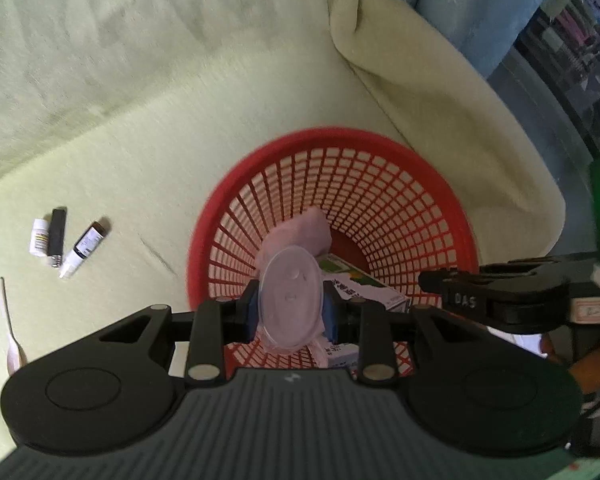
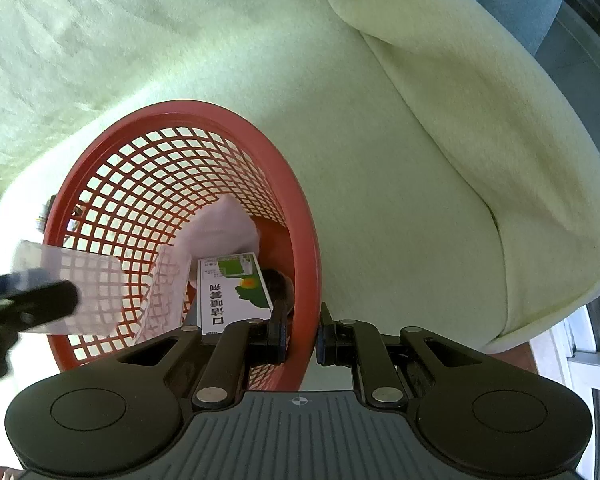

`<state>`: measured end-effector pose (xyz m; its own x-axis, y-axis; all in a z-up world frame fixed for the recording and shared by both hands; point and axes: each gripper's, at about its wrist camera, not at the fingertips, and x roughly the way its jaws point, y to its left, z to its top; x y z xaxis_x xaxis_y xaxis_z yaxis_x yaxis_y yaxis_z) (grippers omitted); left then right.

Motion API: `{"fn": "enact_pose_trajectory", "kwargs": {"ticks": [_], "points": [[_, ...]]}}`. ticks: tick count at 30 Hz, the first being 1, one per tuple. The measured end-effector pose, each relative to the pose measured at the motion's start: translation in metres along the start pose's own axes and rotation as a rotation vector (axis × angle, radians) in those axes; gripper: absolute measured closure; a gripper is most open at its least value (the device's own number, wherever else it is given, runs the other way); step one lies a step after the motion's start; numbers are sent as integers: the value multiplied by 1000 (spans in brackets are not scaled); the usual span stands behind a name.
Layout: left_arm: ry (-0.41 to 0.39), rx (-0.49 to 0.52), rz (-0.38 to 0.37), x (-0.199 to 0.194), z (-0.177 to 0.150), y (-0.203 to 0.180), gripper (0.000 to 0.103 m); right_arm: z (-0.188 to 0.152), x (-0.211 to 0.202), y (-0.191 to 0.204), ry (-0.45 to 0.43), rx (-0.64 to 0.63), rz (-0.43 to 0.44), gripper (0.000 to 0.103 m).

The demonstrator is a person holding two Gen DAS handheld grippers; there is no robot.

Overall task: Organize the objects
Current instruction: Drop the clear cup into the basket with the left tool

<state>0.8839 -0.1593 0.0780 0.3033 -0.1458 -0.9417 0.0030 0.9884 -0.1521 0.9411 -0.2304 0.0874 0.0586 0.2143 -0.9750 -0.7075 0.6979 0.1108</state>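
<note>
A red mesh basket [image 1: 400, 184] sits on a pale green sofa. My left gripper [image 1: 290, 312] is shut on a clear plastic packet [image 1: 290, 300] holding pink cloth, above the basket's near side. The packet also shows in the right wrist view [image 2: 96, 288]. My right gripper [image 2: 302, 340] is shut on the basket's rim [image 2: 304, 280]. A green and white box [image 2: 236, 292] lies inside the basket, with pink cloth [image 2: 224, 224] against the wall. On the seat to the left lie a brown dropper bottle [image 1: 85, 246], a black lighter [image 1: 56, 236] and a small white bottle [image 1: 38, 236].
A thin stick with a flat end [image 1: 10, 336] lies at the left edge of the seat. The sofa arm [image 1: 440, 92] rises to the right of the basket, the backrest [image 1: 100, 40] behind it. A blue curtain [image 1: 460, 0] hangs beyond.
</note>
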Motion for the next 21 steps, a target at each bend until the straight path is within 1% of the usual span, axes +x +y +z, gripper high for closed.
{"fn": "enact_pose_trajectory", "kwargs": {"ticks": [10, 15, 16, 17, 18, 21], "points": [[34, 12, 3, 20, 1, -9, 77, -1, 0, -1, -3, 8, 6, 93], [25, 24, -18, 22, 4, -13, 77, -1, 0, -2, -3, 10, 8, 93], [23, 22, -20, 21, 4, -14, 75, -1, 1, -2, -3, 10, 8, 93], [21, 22, -22, 20, 5, -15, 70, 0, 1, -2, -2, 10, 7, 93], [21, 24, -21, 20, 6, -15, 60, 0, 1, -3, -2, 11, 7, 93], [17, 33, -7, 19, 6, -16, 59, 0, 1, -2, -3, 10, 7, 93]]}}
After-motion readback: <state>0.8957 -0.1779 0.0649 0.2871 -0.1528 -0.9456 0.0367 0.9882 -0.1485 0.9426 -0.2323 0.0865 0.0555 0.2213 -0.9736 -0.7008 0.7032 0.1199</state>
